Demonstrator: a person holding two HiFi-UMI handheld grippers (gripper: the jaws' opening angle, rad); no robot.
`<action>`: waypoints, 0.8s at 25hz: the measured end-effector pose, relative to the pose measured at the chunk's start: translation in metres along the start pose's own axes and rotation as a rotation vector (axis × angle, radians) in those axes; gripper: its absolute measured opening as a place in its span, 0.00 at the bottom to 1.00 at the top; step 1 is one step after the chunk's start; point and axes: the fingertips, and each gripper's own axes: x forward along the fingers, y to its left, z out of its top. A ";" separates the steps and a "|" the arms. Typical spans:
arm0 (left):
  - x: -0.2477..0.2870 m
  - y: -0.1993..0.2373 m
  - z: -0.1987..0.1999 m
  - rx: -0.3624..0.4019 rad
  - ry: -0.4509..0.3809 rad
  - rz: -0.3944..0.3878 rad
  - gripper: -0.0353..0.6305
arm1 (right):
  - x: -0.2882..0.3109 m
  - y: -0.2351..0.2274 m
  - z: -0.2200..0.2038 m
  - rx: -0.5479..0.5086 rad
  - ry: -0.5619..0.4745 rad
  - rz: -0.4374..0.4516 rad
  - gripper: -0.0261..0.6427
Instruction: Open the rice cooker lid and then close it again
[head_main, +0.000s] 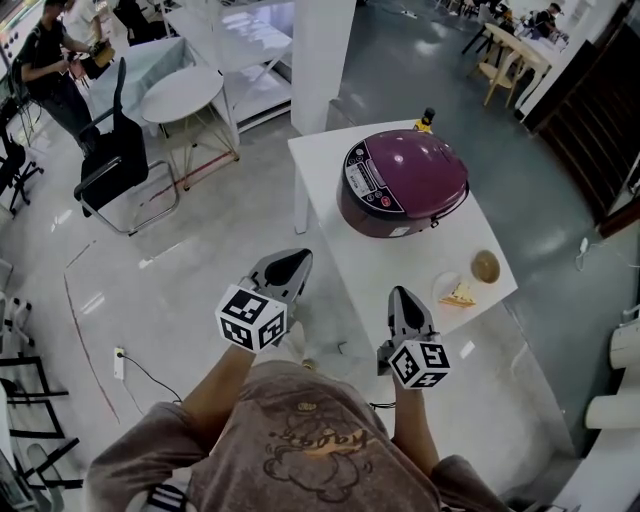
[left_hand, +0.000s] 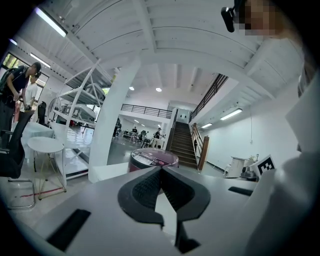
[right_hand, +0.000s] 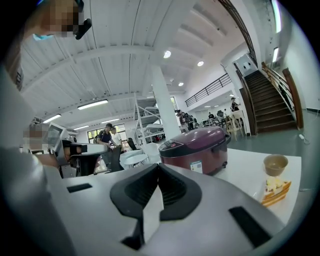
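A purple rice cooker (head_main: 403, 183) with its lid down stands on a white table (head_main: 330, 170); its control panel faces the left. It also shows ahead in the left gripper view (left_hand: 152, 159) and the right gripper view (right_hand: 197, 150). My left gripper (head_main: 298, 256) hovers off the table's near-left edge, over the floor, its jaws shut with nothing between them (left_hand: 161, 168). My right gripper (head_main: 400, 292) is at the table's near edge, short of the cooker, also shut and empty (right_hand: 159, 165). Neither touches the cooker.
A small brown bowl (head_main: 486, 266) and a plate with a cake slice (head_main: 458, 293) sit on the table's near-right corner. A small dark figure (head_main: 425, 121) stands behind the cooker. An office chair (head_main: 120, 160), a round table (head_main: 182, 95) and a white pillar (head_main: 322, 50) stand to the left.
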 end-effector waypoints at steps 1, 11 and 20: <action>0.006 0.003 0.002 0.002 0.000 -0.004 0.08 | 0.005 -0.003 0.001 -0.001 0.000 -0.003 0.04; 0.071 0.032 0.026 0.013 0.011 -0.082 0.08 | 0.063 -0.029 0.029 0.001 -0.028 -0.054 0.04; 0.141 0.056 0.051 0.016 0.036 -0.178 0.08 | 0.103 -0.056 0.056 0.006 -0.038 -0.137 0.04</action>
